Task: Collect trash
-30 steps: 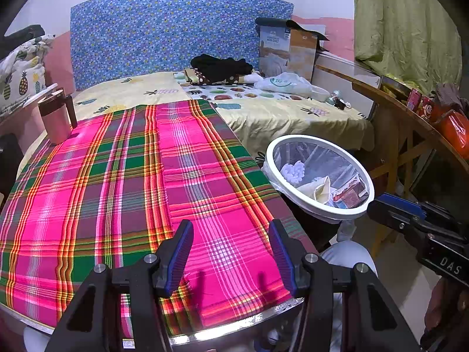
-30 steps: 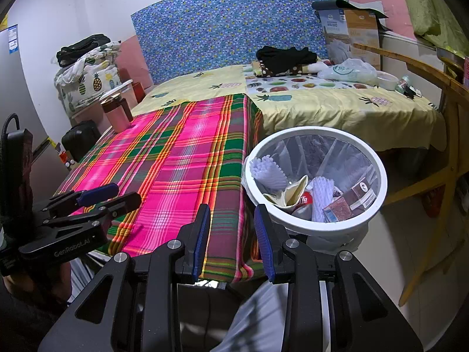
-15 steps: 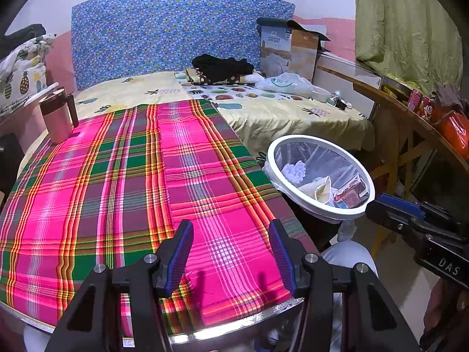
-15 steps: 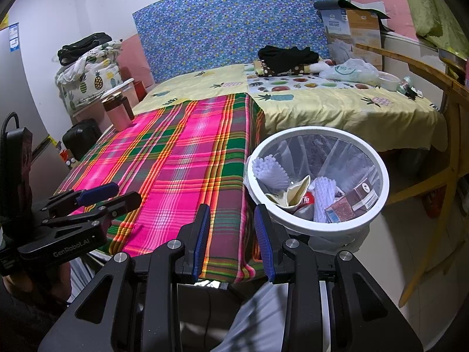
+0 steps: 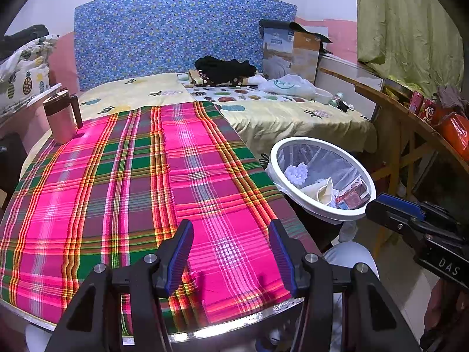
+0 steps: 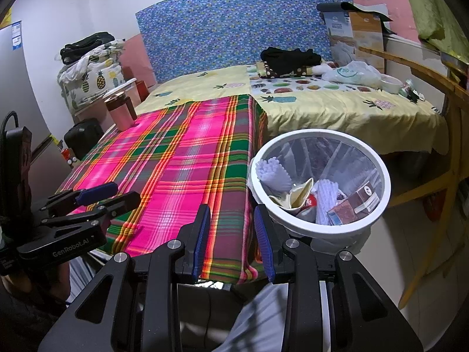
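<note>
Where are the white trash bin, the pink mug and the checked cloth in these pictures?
white trash bin (image 6: 381, 164): right wrist view, on its far right rim.
pink mug (image 5: 60, 123): left wrist view, on its body, below the brown lid.
checked cloth (image 5: 123, 182): left wrist view, on a bare stretch mid-table.

Table (image 5: 234, 327) w/ plaid cloth (image 5: 140, 193); pink mug (image 5: 62, 116) on far-left corner.

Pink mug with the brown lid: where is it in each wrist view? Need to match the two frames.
Left wrist: pink mug stands far left, upper middle, on the far left corner of the plaid cloth.
Right wrist: pink mug stands left of centre, upper middle, on the same far corner of the plaid cloth.
Shared landmark: white trash bin, right of the cloth in both.
</note>
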{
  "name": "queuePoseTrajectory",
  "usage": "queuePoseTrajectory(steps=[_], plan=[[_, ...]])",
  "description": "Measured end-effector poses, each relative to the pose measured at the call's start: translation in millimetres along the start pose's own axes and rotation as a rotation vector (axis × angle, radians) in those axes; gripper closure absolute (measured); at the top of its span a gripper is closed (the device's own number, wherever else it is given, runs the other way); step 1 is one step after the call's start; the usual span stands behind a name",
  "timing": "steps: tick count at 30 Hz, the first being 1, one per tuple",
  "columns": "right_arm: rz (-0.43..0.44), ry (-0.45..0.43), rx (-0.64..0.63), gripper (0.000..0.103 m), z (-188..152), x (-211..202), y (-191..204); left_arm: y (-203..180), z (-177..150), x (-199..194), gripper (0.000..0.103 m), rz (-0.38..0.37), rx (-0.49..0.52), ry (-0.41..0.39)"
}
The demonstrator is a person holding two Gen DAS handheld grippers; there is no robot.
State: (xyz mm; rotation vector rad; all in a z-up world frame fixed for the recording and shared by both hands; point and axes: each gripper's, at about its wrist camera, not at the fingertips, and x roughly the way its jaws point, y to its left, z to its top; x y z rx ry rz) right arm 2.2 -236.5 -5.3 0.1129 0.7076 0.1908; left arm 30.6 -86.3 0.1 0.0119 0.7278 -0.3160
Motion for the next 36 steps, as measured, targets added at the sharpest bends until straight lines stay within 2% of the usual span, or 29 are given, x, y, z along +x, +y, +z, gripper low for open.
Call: queuePoseTrajectory(steps=[36], plan=[[0.007,0.005,-0.014,0.071,1.7,2.3,3.0,6.6,-1.9,-0.3,0.05,0.038,-0.025,0.004]])
